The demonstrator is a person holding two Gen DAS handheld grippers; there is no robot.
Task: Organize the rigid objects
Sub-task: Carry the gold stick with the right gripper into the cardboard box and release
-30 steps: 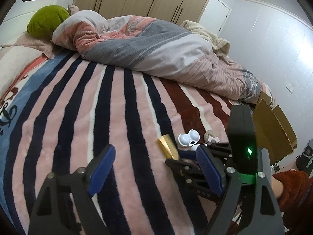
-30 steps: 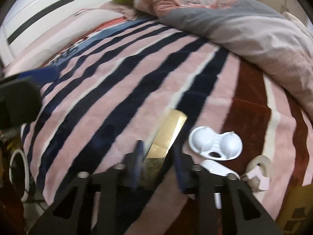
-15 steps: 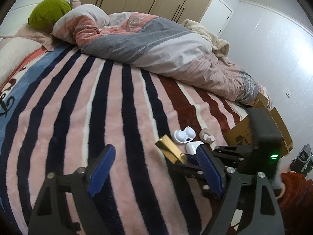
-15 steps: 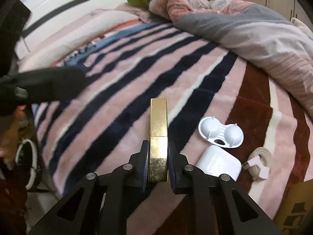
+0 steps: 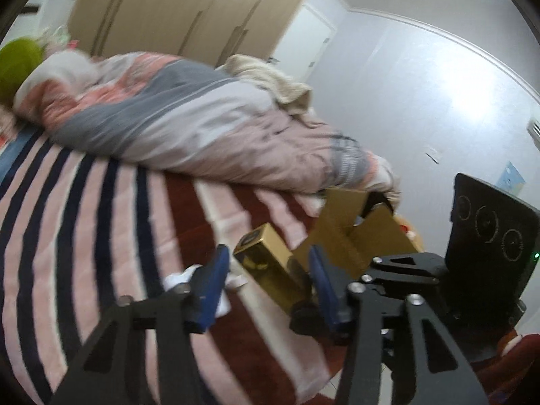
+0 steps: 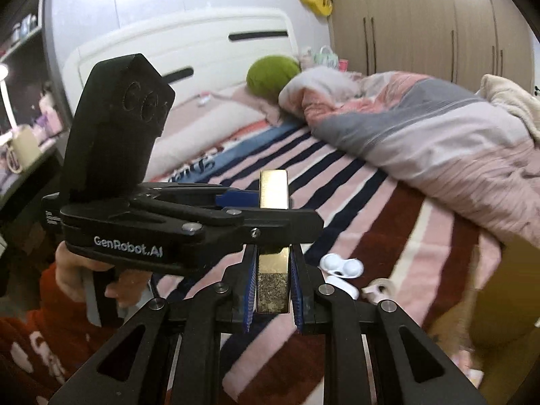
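glossy gold box (image 6: 272,263), fuzzy striped blanket (image 6: 388,236), matt cardboard carton (image 5: 351,233).

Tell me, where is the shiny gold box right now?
The gold box is pinched in the right claw, lifted above the striped blanket; in the left wrist view it pokes between the left claw's open fingers.

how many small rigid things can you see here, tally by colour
gold: 1, gold box held in the right claw
white: 2, contact lens case, earbud case
pinkish: 1, tape dispenser
total: 4
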